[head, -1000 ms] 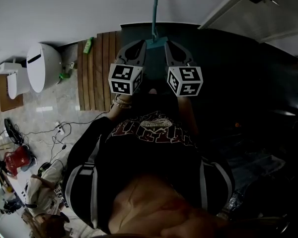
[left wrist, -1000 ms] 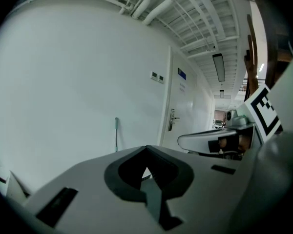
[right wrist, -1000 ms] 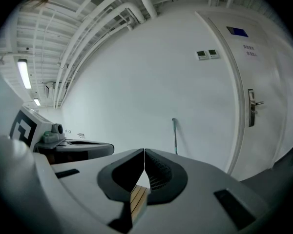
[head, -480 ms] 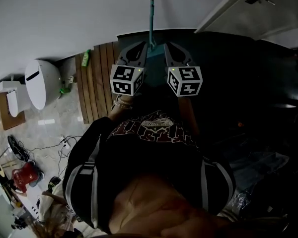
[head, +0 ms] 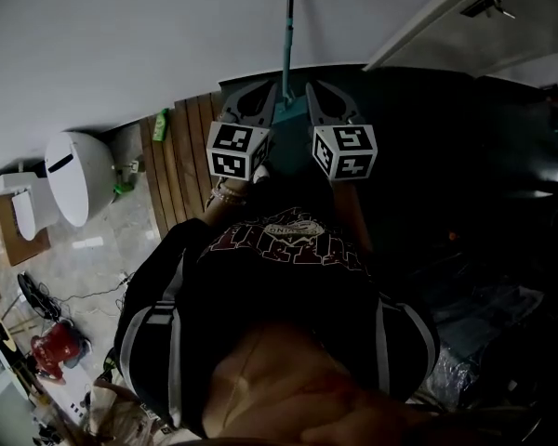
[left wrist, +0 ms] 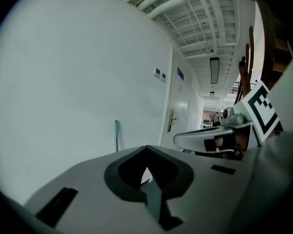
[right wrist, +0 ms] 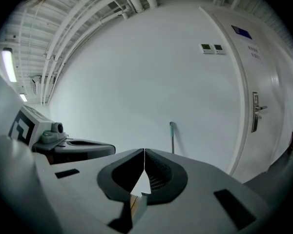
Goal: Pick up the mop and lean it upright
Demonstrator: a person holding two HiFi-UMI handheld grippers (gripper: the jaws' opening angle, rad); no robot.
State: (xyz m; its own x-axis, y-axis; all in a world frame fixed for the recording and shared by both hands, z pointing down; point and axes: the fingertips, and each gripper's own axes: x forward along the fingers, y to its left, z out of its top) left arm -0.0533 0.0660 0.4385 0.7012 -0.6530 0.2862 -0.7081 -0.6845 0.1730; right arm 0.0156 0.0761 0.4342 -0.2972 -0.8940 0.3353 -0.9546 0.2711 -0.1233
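1. A dark shirt (head: 288,249) fills the nearest part of the head view.
2. The left gripper (left wrist: 146,149) has its jaws pressed together, with nothing between them.
3. The right gripper (right wrist: 144,152) is closed the same way and empty.
4. Just beyond both, the mop (head: 287,26) stands upright. Its teal handle leans on the white wall (head: 121,45), and its head shows between the two grippers on the dark floor (head: 428,137).
5. A door (right wrist: 263,106) is further right.

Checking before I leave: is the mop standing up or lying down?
Upright: the mop stands with its handle up against the white wall.
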